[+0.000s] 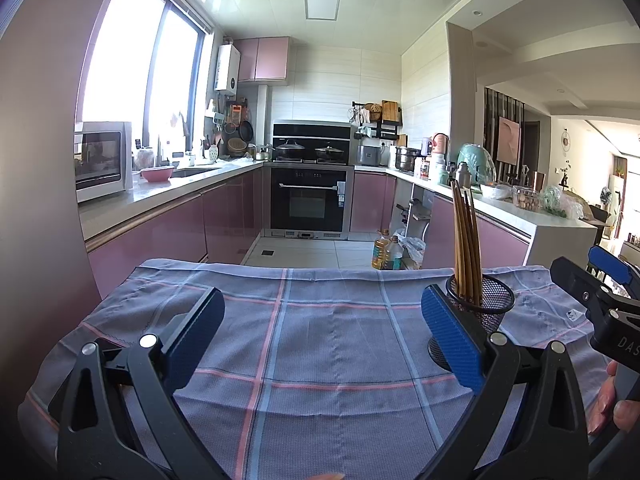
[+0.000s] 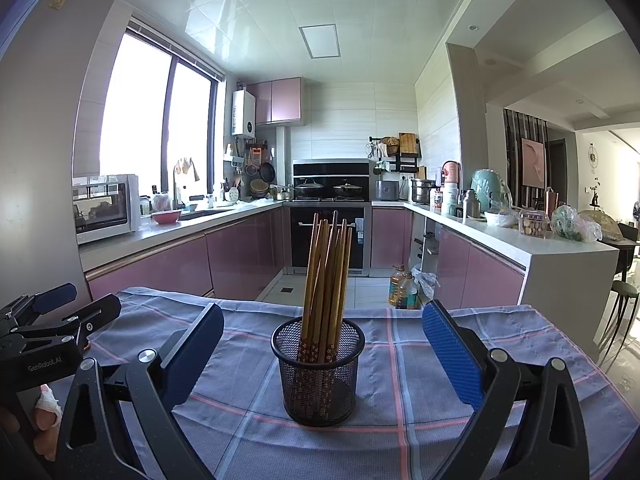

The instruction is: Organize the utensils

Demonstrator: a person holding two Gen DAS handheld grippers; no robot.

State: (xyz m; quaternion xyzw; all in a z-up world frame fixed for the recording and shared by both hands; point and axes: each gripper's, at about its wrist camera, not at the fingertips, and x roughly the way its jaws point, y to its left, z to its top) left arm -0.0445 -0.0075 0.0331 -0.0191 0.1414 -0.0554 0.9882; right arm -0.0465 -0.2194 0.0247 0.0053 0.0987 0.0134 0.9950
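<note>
Left claw (image 1: pixel 320 340): jaws spread wide, nothing between the fingers, held level. Right claw (image 2: pixel 322 356): jaws likewise spread wide, gripping nothing. Both sit side by side, each held from behind by a hand (image 2: pixel 46 420).

White lettering "GenRobot.AI" runs along the black plastic body of the left gripper (image 2: pixel 48 316) where it enters the right wrist view at the lower left. In the left wrist view, the black body of the right gripper (image 1: pixel 600 276) shows the cut-off letters "DAS" at the right edge. Labels elsewhere are too small to read.
</note>
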